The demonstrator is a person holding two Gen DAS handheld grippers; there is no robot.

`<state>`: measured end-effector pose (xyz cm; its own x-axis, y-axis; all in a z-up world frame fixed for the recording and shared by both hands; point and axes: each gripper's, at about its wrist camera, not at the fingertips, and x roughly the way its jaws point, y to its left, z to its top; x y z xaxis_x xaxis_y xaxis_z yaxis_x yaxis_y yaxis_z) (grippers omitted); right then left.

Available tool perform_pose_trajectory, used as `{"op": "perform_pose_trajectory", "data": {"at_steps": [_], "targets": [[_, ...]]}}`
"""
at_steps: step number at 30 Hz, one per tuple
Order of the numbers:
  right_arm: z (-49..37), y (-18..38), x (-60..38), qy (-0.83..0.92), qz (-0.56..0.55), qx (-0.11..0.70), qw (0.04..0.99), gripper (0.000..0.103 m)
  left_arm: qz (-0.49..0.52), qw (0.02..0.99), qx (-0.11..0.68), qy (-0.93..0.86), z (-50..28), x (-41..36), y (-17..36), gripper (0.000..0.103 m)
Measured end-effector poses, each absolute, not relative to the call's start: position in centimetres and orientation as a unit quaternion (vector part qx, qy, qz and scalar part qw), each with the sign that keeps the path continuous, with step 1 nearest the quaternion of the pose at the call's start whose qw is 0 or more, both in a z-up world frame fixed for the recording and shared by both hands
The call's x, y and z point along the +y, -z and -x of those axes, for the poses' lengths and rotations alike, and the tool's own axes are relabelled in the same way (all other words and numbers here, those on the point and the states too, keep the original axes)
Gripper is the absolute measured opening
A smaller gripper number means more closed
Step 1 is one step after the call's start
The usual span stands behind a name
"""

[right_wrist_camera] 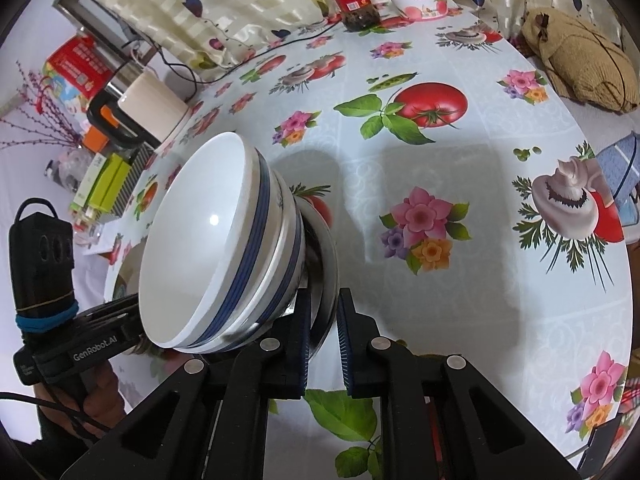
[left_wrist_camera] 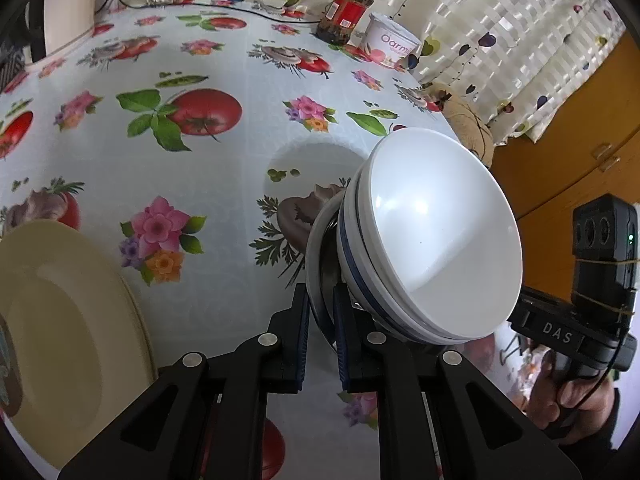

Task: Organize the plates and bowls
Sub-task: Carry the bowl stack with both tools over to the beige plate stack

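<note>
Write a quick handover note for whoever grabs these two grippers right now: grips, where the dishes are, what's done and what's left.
Left gripper: shut on the rim of the metal plate under the bowls.
Right gripper: shut on the opposite rim of that plate.
Two blue-striped white bowls sit nested on the plate, the whole stack between both grippers.
Cream plate lies on the tablecloth to the left gripper's left.
Done: bowls stacked.
Left: probably set the stack down beside or on the cream plate.
</note>
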<state>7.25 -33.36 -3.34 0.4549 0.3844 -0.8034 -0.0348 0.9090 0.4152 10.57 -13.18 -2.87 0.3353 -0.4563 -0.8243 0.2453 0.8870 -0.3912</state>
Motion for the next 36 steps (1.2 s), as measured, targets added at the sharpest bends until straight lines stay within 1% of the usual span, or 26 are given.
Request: {"op": "perform_pose_trajectory", "data": {"at_steps": [6,15,36], "targets": [[-7.2,3.2,-33.0,-0.128,-0.173,0.508,0.834,0.012,0.098,0.818,0.525,0.213,-10.4,-12.8,1.9,0.012],[-7.5,1.5,-32.0,-0.138,-0.161,0.501,0.839,0.013,0.109,0.824,0.518,0.202,-10.1,-11.7,0.6,0.012],[-9.3,-1.7,-25.2,-0.197,-0.11,0.493,0.84,0.012,0.139,0.85,0.489,0.139,-8.2,-4.9,-2.4,0.012]]}}
